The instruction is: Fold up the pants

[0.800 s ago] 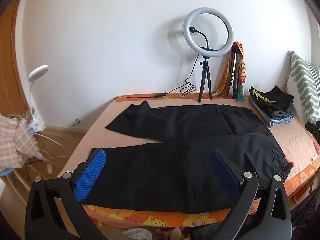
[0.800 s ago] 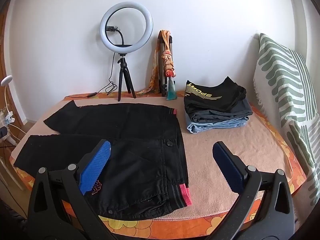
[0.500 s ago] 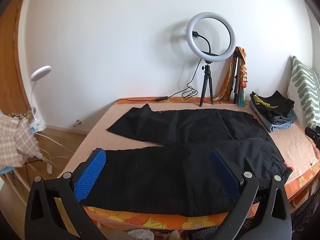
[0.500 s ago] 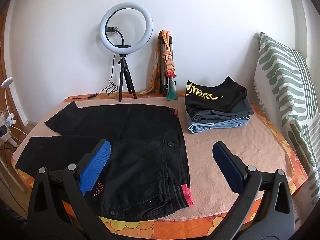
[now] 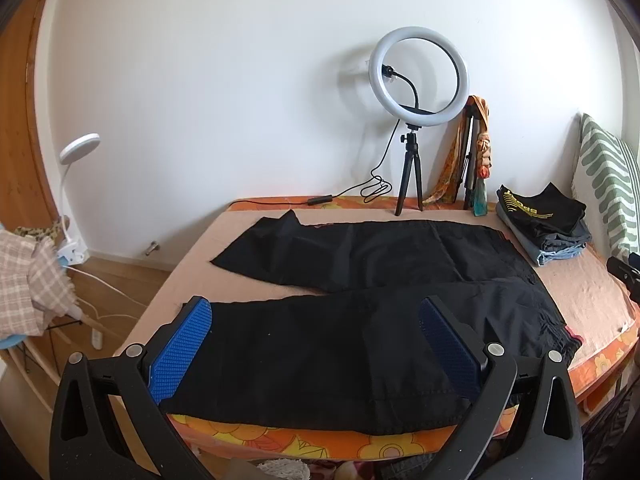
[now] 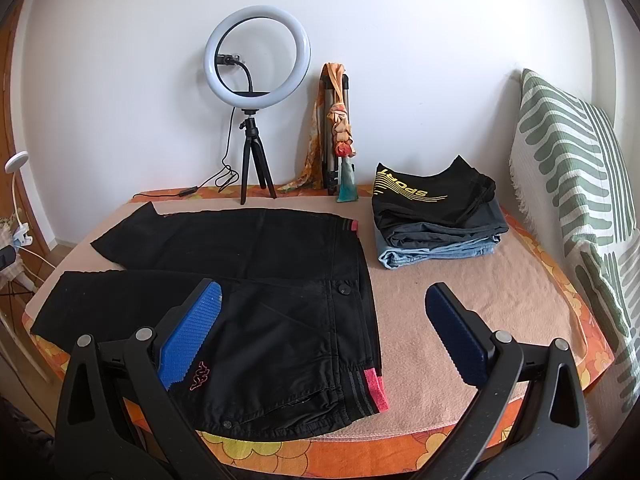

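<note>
on the bed, left to right: each line takes one thing across the two wrist views
floor side: a white clip lamp (image 5: 78,148) stands by the wooden door frame, with a checked cloth (image 5: 28,280) below it at the left edge of the left wrist view
bed (image 6: 440,280): a peach blanket lies over an orange flowered sheet, whose border shows along the near edge
left gripper (image 5: 316,340): jaws spread wide, blue pads apart, nothing between them; it hangs above the near leg of the pants, tilted down, not touching the cloth
pants (image 5: 360,320): black, laid flat on the bed with the two legs stretched to the left and splayed apart, the waistband to the right
pants detail: a button, a small pink logo and a pink-edged waistband (image 6: 376,390) show in the right wrist view; the near edge seems to hang slightly over the bed's front, though the fisheye makes that hard to judge
right gripper (image 6: 320,336): jaws spread wide, empty, hanging over the waist end; one pad is above the black cloth, the other above bare blanket
ring light (image 6: 258,52): on a small black tripod at the wall behind the pants, its cable trailing left
scarf (image 6: 340,128): orange, knotted around a folded stand leaning on the wall, just right of the ring light
folded clothes (image 6: 436,216): a stack near the far right corner, black on top with yellow lettering, denim beneath, apart from the pants
pillow (image 6: 576,184): green and white striped, upright at the right end of the bed
</note>
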Action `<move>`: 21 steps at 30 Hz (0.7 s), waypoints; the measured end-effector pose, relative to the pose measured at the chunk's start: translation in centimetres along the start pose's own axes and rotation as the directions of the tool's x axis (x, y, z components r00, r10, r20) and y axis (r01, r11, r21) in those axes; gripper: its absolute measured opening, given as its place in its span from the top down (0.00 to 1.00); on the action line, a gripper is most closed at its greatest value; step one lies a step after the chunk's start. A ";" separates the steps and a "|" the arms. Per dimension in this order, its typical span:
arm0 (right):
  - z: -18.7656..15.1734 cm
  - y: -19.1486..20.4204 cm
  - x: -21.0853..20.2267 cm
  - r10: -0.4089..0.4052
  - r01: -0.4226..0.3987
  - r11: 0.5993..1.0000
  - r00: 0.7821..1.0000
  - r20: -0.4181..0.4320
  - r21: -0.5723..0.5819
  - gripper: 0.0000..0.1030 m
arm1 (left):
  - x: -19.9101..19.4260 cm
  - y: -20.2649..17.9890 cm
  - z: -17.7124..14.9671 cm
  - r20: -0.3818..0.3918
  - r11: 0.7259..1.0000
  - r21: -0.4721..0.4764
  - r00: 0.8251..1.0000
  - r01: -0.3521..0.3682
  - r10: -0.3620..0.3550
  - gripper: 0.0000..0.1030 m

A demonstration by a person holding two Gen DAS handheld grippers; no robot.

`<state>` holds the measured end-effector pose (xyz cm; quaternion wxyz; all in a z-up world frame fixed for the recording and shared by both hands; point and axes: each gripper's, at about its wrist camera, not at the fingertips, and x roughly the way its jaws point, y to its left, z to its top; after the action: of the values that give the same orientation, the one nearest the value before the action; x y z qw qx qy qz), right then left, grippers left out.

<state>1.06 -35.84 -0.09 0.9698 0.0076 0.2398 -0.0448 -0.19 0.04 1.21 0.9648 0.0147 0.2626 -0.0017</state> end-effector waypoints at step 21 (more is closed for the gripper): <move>-0.2 0.1 0.4 0.005 -0.005 1.000 1.000 -0.003 0.000 0.00 | 0.2 0.0 -0.3 0.003 1.000 -0.009 1.000 -0.006 0.006 0.00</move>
<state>1.32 -35.75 -0.43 0.9695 0.0081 0.2411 -0.0425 -0.15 0.00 0.87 0.9652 0.0110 0.2612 0.0024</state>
